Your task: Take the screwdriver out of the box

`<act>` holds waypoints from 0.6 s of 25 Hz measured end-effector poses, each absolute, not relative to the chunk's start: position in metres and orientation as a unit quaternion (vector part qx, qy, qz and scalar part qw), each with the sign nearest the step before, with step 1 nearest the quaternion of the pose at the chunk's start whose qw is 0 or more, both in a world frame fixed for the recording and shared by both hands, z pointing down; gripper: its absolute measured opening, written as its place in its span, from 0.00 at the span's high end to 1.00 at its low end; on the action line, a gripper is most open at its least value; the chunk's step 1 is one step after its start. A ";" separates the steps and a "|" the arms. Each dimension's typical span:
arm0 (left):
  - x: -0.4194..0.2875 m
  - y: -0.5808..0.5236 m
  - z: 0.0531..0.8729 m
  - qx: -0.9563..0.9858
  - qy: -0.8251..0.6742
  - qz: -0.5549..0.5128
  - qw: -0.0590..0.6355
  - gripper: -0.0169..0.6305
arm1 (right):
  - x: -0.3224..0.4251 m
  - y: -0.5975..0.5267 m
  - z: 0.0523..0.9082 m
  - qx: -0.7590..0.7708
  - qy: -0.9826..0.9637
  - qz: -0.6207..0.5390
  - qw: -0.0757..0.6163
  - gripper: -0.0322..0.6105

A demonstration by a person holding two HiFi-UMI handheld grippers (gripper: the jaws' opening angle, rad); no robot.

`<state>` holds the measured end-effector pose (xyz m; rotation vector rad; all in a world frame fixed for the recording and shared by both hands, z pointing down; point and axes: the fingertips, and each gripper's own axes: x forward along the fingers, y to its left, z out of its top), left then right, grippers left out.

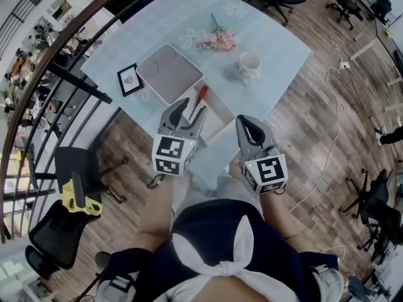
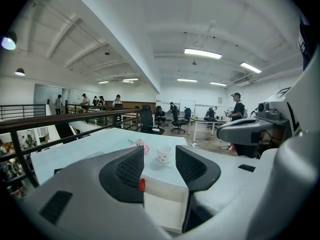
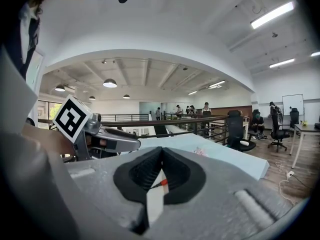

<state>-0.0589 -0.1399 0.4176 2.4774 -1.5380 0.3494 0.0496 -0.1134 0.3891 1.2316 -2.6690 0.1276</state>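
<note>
On the light blue table (image 1: 277,61), an open white box (image 1: 220,113) sits at the near edge. A screwdriver (image 1: 201,96) with a red handle lies at the box's far left side. My left gripper (image 1: 191,113) hovers over the box just short of that handle, its jaws open and empty. In the left gripper view the gripper (image 2: 160,166) frames the box (image 2: 165,194), and a bit of red handle (image 2: 142,185) shows by the left pad. My right gripper (image 1: 247,126) is shut and empty to the right of the box. The right gripper (image 3: 161,151) shows the handle (image 3: 163,182) beyond its pads.
A shallow grey tray or lid (image 1: 170,74) lies beyond the box. Left of it is a small black picture frame (image 1: 129,79). A white cup (image 1: 249,65) and pink flowers (image 1: 217,40) lie farther back. A railing (image 1: 69,74) runs along the table's left, and a black chair (image 1: 69,187) stands below.
</note>
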 end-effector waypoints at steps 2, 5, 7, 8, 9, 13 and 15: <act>-0.059 -0.145 0.427 0.836 -0.524 0.125 0.108 0.68 | 0.050 -0.117 0.393 0.415 -0.903 0.046 0.101 0.95; -0.061 -0.153 0.439 0.831 -0.529 0.130 0.116 0.68 | 0.050 -0.123 0.398 0.413 -0.903 0.052 0.104 0.95; -0.061 -0.158 0.447 0.830 -0.527 0.134 0.123 0.68 | 0.049 -0.127 0.402 0.412 -0.903 0.057 0.106 0.95; -0.061 -0.160 0.451 0.830 -0.526 0.137 0.125 0.68 | 0.049 -0.128 0.403 0.411 -0.903 0.060 0.107 0.95; -0.061 -0.162 0.455 0.830 -0.525 0.140 0.128 0.68 | 0.047 -0.130 0.405 0.411 -0.903 0.062 0.107 0.95; -0.064 -0.171 0.472 0.828 -0.520 0.151 0.142 0.68 | 0.040 -0.138 0.409 0.407 -0.904 0.067 0.110 0.95; -0.063 -0.176 0.480 0.828 -0.517 0.155 0.151 0.68 | 0.038 -0.142 0.413 0.405 -0.904 0.071 0.112 0.95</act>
